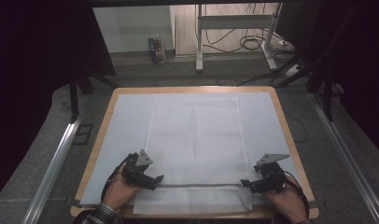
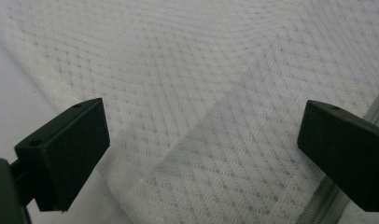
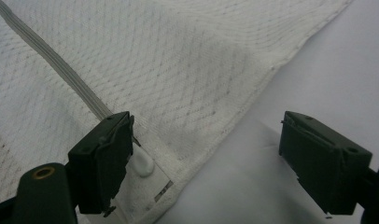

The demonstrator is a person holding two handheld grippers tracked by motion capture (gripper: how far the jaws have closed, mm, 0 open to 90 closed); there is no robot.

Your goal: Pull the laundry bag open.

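Both sets of fingers released, I bring my left gripper (image 1: pixel 156 178) and right gripper (image 1: pixel 245 183) down square on the mesh bag (image 1: pixel 195 140) by its zipper (image 1: pixel 199 185).

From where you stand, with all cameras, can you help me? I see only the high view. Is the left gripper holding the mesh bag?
Observer: No. In the left gripper view the left gripper is open, jaws apart over the mesh bag, nothing pinched.
Operator: And the right one?
Observer: The right gripper is open too; the bag's corner lies between its jaws.
Operator: Where is the zipper pull?
Observer: A white pull tab rests at the zipper end, just beside one right jaw.
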